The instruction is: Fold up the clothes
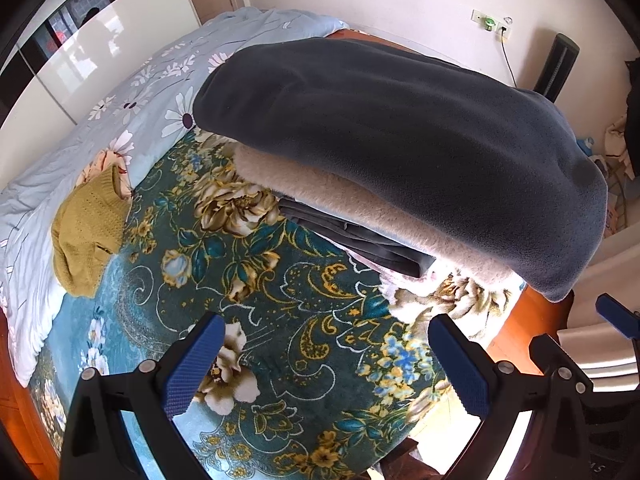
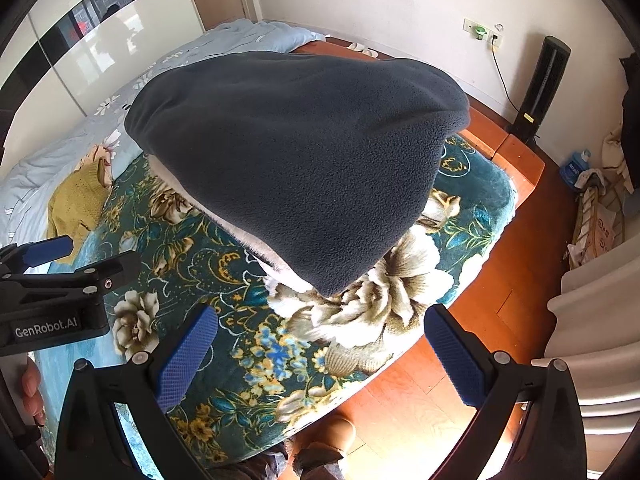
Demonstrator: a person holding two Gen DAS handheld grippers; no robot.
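Left gripper (image 1: 324,364): fingers spread wide, nothing between them, positioned above the near part of the floral bedspread (image 1: 248,320). Right gripper (image 2: 320,356): fingers likewise spread wide and holding nothing, over the near right corner of the bed

Beyond both tools, a stack of folded items sits on the bedspread toward the right side of the bed. From the top down: a dark blue fleece (image 1: 400,140), a beige plush layer (image 1: 340,204), a dark grey garment (image 1: 360,240). A further pale layer may lie at the bottom; it cannot be identified. The fleece lies flat with a rounded fold edge and overhangs the layers below. Judgement: these items are folded and stacked, so most of the task appears complete

Further left, a mustard knit garment (image 1: 86,232) lies crumpled at the border between the bedspread and the pale blue daisy-print quilt (image 1: 132,96), well apart from the stack. Judgement: this piece is not yet folded and is the remaining work
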